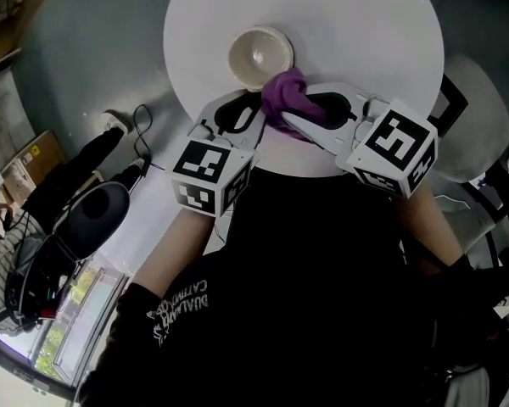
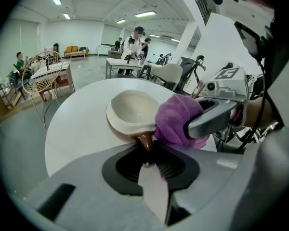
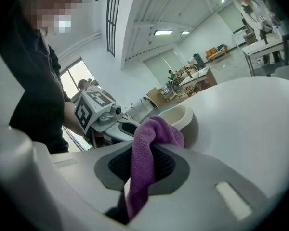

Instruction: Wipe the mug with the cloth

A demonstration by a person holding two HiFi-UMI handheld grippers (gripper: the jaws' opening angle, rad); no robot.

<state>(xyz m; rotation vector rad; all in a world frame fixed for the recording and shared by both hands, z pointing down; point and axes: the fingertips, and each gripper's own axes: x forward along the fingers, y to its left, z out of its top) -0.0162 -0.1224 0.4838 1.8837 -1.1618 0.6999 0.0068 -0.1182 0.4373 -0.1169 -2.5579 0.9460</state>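
A cream mug (image 1: 260,55) with a brown outside stands on the round white table (image 1: 365,32). My left gripper (image 1: 253,108) comes at it from the near side and is shut on its brown handle (image 2: 145,139). A purple cloth (image 1: 284,96) is bunched against the mug's near right side. It is pinched in my right gripper (image 1: 293,119), which is shut on it. In the left gripper view the cloth (image 2: 176,121) presses on the mug (image 2: 132,110) beside the handle. In the right gripper view the cloth (image 3: 151,138) hangs between the jaws, with the mug (image 3: 183,119) just behind it.
A pale round chair (image 1: 479,117) stands at the table's right. On the floor to the left lie a black bag (image 1: 93,210) and cables. A wicker chair (image 2: 41,73), more tables and people (image 2: 135,44) are far back in the hall.
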